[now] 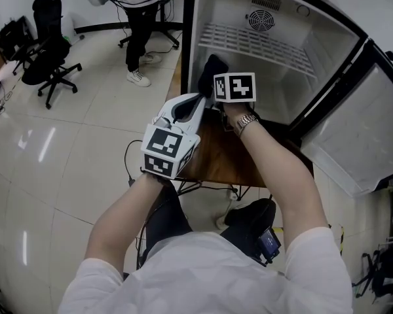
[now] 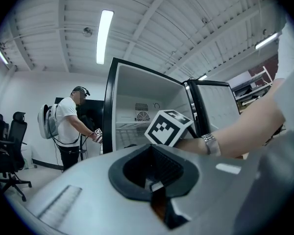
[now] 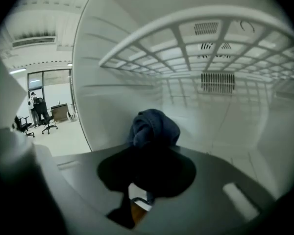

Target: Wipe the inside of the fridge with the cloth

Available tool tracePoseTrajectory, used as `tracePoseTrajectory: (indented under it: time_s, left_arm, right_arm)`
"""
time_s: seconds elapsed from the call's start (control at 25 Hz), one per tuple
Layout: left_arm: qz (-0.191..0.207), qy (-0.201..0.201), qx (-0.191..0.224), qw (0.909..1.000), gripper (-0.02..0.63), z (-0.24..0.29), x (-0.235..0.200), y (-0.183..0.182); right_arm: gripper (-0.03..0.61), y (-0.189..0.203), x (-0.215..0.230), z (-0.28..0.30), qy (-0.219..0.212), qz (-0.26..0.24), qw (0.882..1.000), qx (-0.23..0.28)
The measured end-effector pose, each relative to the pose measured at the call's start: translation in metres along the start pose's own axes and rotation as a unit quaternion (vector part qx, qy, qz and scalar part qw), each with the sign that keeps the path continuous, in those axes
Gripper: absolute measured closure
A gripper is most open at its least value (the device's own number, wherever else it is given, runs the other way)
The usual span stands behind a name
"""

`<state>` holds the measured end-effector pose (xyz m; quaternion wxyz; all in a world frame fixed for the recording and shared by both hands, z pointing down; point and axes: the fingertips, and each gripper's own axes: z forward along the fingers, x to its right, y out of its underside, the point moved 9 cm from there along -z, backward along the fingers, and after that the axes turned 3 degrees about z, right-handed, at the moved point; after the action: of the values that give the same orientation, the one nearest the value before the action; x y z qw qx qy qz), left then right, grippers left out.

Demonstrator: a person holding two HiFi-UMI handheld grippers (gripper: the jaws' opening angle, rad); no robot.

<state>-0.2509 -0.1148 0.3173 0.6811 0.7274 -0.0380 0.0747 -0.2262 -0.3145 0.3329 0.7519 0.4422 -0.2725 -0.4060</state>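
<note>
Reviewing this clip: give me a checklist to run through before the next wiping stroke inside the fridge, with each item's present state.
1. Fridge door open: ok.
2. Right gripper shut on the dark blue cloth: ok.
3. Cloth inside the fridge, below the wire shelf: ok.
4. Cloth pressed against the left wall: cannot tell.
5. Left gripper shut, empty, outside the opening: ok.
</note>
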Motion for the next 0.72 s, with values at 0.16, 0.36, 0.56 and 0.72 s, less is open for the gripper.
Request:
tracePoseTrajectory:
  time_s: [0.16,0.36,0.56,0.72]
  left_arm:
    - [0.010,0.010,0.006,0.9999,0.612,0.002,0.008,-0.008]
    - [0.020,0.016,0.017,0.9995,0.612,0.005,0.022,-0.020]
    - [0.031,0.024,0.037,0.9985,0.612,0.012,0.037,-0.034]
    - [0.034,0.025,0.049,0.9979,0.612,0.014,0.050,-0.042]
  right_arm:
    - [0.514,0.001,0.001,-0.038,0.001,-0.018,0.999,0.032]
    - [0.514,0.008,0.002,-0.085,0.000,-0.039,0.997,0.071]
    - [0.514,0.014,0.010,-0.134,0.005,-0.050,0.992,0.112]
    - [0.514,0.022,0.016,-0.174,0.021,-0.067,0.987,0.142]
